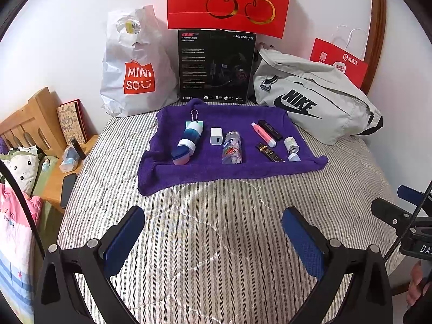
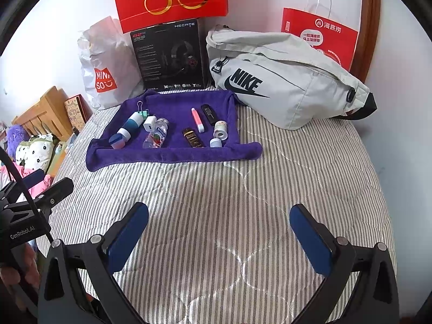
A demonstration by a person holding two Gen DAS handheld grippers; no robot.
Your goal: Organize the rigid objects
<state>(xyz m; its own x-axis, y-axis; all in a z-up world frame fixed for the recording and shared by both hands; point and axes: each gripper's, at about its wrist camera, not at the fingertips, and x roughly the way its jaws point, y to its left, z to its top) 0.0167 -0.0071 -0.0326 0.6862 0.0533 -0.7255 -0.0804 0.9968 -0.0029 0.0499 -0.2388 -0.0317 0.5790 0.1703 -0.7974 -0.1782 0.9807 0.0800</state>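
A purple towel [image 1: 205, 170] [image 2: 129, 156] lies on the striped bed with several small objects on it. From left: a blue-and-white bottle [image 1: 189, 137] [image 2: 129, 125] with a binder clip, a white charger [image 1: 216, 136] [image 2: 149, 123], a clear bottle [image 1: 232, 148] [image 2: 156, 136], a brown tube [image 1: 270, 152] [image 2: 192, 137], a pink pen [image 1: 263, 133] [image 2: 198, 120], a black stick [image 1: 270, 129] [image 2: 209, 113] and a small white bottle [image 1: 291, 145] [image 2: 220, 129]. My left gripper [image 1: 213, 232] and right gripper [image 2: 218, 229] are open and empty, hovering over the bed short of the towel.
Against the wall stand a white Miniso bag [image 1: 135, 67], a black headset box [image 1: 216, 67], a red gift bag [image 1: 229, 0], a grey Nike bag [image 1: 310, 100] [image 2: 283, 81] and a red paper bag [image 2: 321, 35]. A wooden shelf [image 1: 54, 167] with a phone sits left.
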